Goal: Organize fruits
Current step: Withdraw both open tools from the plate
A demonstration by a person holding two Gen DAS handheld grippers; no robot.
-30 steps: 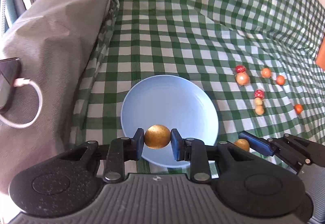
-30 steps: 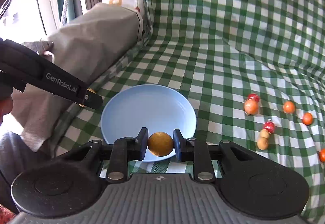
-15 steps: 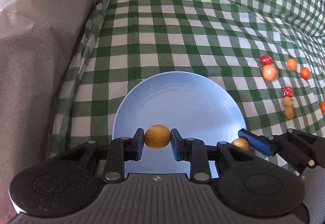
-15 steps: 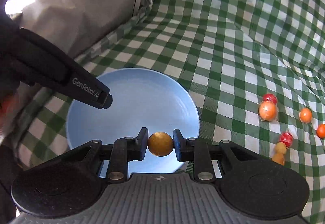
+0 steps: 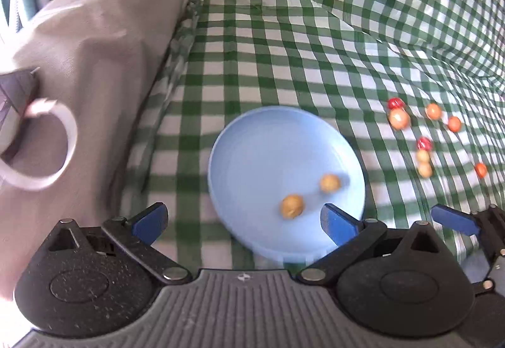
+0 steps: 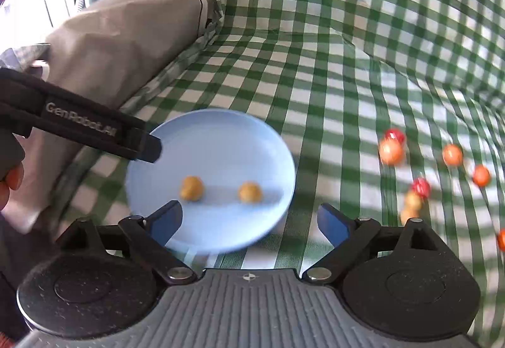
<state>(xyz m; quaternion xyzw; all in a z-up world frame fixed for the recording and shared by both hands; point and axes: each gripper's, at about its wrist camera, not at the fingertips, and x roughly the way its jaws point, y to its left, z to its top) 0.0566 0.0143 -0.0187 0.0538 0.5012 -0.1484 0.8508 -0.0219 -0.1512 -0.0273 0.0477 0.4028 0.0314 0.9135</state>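
Where the green-checked cloth (image 6: 331,89) spreads (creased), a blue plate (image 6: 221,133) sits.

A green-and-white checked cloth (image 5: 284,57) covers the surface, creased and rising in folds at the far right. Along its left edge lies a long grey fabric bundle (image 5: 104,42). On that bundle, at the far left, a white cable (image 5: 63,139) curls in a loop from a dark device (image 5: 14,89).
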